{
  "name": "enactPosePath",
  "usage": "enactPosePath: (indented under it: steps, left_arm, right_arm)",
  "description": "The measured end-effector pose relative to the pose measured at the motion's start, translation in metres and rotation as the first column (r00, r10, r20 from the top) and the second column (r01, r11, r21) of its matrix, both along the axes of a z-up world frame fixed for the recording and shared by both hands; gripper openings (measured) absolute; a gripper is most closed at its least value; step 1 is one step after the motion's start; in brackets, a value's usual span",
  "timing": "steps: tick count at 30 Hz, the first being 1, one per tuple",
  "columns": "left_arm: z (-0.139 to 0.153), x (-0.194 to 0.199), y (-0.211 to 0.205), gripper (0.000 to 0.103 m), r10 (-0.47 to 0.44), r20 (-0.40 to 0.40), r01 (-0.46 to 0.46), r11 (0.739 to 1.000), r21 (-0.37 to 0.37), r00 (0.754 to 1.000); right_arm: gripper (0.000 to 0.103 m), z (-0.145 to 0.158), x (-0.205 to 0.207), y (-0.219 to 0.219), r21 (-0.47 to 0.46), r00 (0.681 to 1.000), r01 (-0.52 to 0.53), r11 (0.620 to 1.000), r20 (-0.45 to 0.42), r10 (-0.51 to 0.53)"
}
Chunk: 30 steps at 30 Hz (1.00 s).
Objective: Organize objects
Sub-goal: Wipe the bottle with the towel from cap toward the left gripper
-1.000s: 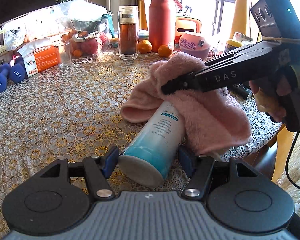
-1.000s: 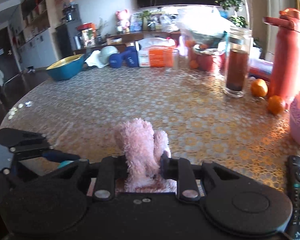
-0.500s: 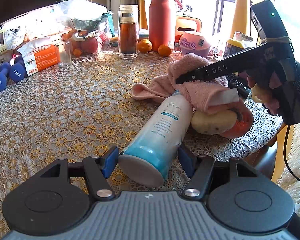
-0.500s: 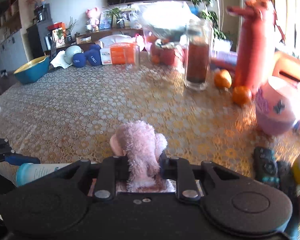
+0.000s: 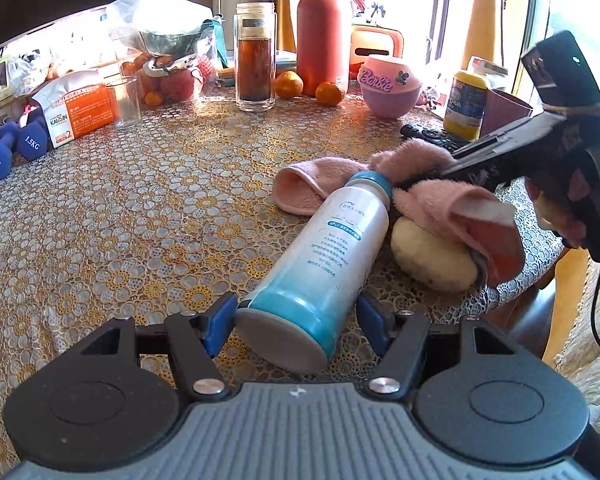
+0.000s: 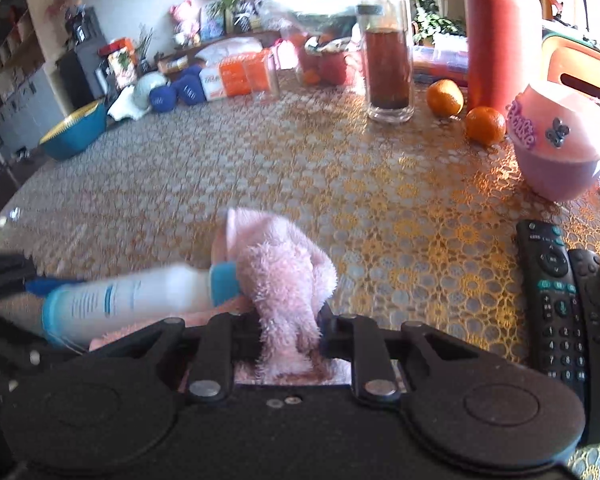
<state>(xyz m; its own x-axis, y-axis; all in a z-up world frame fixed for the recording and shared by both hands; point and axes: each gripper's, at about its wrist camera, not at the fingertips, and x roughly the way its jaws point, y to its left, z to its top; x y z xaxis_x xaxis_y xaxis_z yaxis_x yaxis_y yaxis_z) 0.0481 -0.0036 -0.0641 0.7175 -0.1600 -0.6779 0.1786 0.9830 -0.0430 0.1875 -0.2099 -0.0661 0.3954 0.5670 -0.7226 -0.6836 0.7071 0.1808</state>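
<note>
Left claw [image 5: 296, 326] flanking base of bottle [image 5: 320, 256], blue pads at its sides, contact not resolvable; likely steadying it flat on lace-covered worktop [image 5: 120, 220]. Right claw [image 6: 288, 336] clamped on pink towel [image 6: 284, 280], fluffy, limp, bunched beside bottle's teal cap. Bottle smooth, cylindrical, rigid. Pale rounded lump [image 5: 432, 256] under towel fold.

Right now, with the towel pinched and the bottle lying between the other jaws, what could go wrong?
1. The towel drapes over the bottle cap; pulling it with the right hand-held gripper may roll the bottle.
2. The potato lies near the table edge, under the towel; a drag could push it off.
</note>
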Motion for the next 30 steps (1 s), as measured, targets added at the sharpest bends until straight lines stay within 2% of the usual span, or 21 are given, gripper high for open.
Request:
enactPosePath:
  steps: [7, 11, 17, 20, 22, 26, 30]
  left_arm:
    - [0.000, 0.000, 0.000, 0.066, 0.000, 0.000, 0.000, 1.000, 0.000, 1.000]
    - [0.000, 0.000, 0.000, 0.066, 0.000, 0.000, 0.000, 1.000, 0.000, 1.000]
    - [0.000, 0.000, 0.000, 0.065, 0.002, -0.001, -0.002, 1.000, -0.003, 1.000]
    - [-0.001, 0.000, 0.001, 0.065, 0.004, -0.003, -0.004, 1.000, -0.009, 1.000]
    - [-0.001, 0.001, 0.000, 0.065, 0.004, -0.003, -0.004, 1.000, -0.008, 1.000]
    - [0.000, 0.001, 0.000, 0.065, 0.005, -0.003, -0.005, 1.000, -0.009, 1.000]
    - [0.000, 0.001, 0.000, 0.065, 0.004, -0.005, -0.004, 1.000, -0.004, 1.000]
  right_arm:
    - [0.020, 0.017, -0.031, -0.004, -0.042, 0.993, -0.096, 0.995, 0.059, 0.098]
    - [0.020, 0.033, -0.045, -0.007, -0.044, 0.986, -0.115, 0.992, 0.114, 0.119]
    - [0.020, 0.069, -0.053, -0.014, 0.085, 0.977, -0.081, 0.993, 0.202, 0.063]
    - [0.020, 0.084, -0.059, -0.007, 0.154, 0.970, -0.117, 0.981, 0.231, 0.079]
    - [0.020, 0.091, -0.063, 0.006, 0.169, 0.961, -0.170, 0.971, 0.245, 0.126]
    - [0.020, 0.087, -0.078, 0.042, 0.150, 0.938, -0.287, 0.946, 0.245, 0.245]
    - [0.020, 0.064, -0.084, 0.074, 0.107, 0.926, -0.345, 0.932, 0.203, 0.319]
